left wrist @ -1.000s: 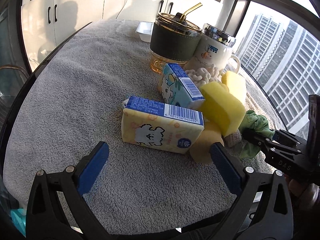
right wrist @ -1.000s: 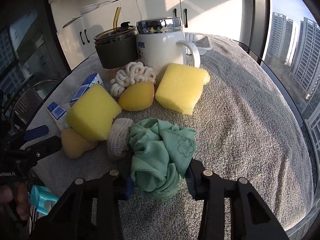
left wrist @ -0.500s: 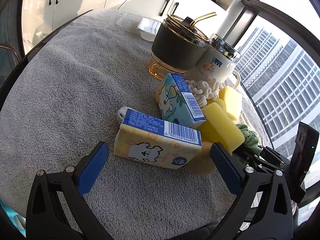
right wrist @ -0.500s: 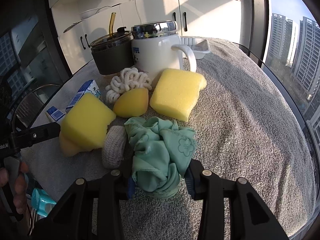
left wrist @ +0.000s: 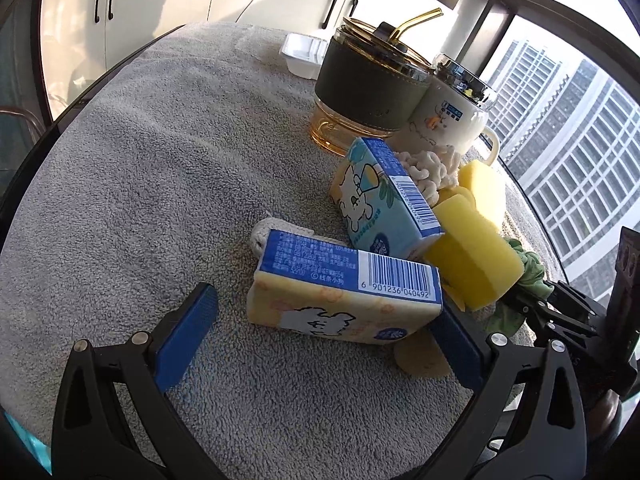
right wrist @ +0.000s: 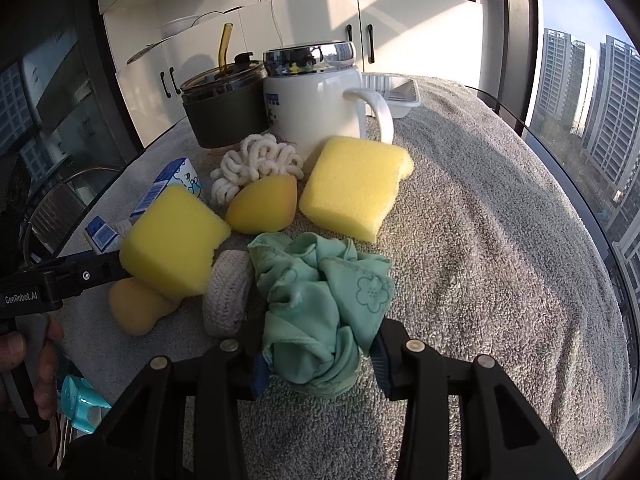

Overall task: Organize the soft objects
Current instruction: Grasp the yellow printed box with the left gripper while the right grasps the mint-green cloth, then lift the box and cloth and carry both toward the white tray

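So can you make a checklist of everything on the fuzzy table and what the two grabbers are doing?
Surface: grey towel, rumpled.
Job's things: green cloth; two yellow sponges; yellow tissue pack; blue tissue pack; white scrunchie.
Clutter: white mug, dark cup, white tray.
Grippers: left gripper open beside the yellow pack; right gripper shut on the cloth.
Cables: wall cord.
Surroundings: cabinets, windows.

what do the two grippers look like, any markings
Both grippers, left and right, have black plastic arms with silver rivets and blue pads. White lettering "GenRobot.AI" shows on the left one's side in the right wrist view. No sleeves show.
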Motion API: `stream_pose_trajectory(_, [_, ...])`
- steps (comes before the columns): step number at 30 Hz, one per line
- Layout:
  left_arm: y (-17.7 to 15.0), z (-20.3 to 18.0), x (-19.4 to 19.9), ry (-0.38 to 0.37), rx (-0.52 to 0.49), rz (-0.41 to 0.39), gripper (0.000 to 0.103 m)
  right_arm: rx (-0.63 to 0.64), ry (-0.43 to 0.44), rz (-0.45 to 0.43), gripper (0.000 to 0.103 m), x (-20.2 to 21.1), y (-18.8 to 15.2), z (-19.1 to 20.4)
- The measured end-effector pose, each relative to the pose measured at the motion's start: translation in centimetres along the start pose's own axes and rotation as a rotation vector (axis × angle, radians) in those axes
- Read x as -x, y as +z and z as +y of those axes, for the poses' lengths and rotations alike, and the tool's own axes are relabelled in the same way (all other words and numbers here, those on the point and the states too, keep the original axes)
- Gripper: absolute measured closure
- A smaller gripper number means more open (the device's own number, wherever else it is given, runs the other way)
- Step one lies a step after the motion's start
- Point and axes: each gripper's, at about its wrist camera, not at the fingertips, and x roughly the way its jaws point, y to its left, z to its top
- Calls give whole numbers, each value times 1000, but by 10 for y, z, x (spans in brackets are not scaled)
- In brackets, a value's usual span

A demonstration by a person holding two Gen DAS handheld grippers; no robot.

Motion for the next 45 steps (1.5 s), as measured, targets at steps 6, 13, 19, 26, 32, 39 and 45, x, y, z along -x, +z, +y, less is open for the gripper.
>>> stream_pose_trajectory(6, [-7, -6, 0, -1, -82, -58, 24, 18, -12, -5, 60, 0, -1, 2])
stream_pose_trajectory(13, [-9, -3, 5, -2, -53, -71, 25, 20, -15, -10, 61, 2, -3, 3])
stream_pose_trajectory(19, [-9, -10, 23, 16, -58, -110, 25, 24, -17, -27, 62, 8, -1, 2])
stream_pose_trajectory(26, [-5, -21, 41, 18, -87, -147, 25, 26, -27, -48, 64, 19, 3, 2])
stream_pose_trajectory(32, [3, -19, 50, 18, -80, -151, 25, 35, -43, -62, 64, 31, 13, -2])
stream_pose_trajectory(39, [23, -7, 63, 8, -54, -171, 25, 51, -65, -67, 64, 43, 30, -14])
stream_pose_trajectory(45, [64, 12, 69, 6, -61, -199, 25, 73, -102, -103, 64, 55, 64, -35])
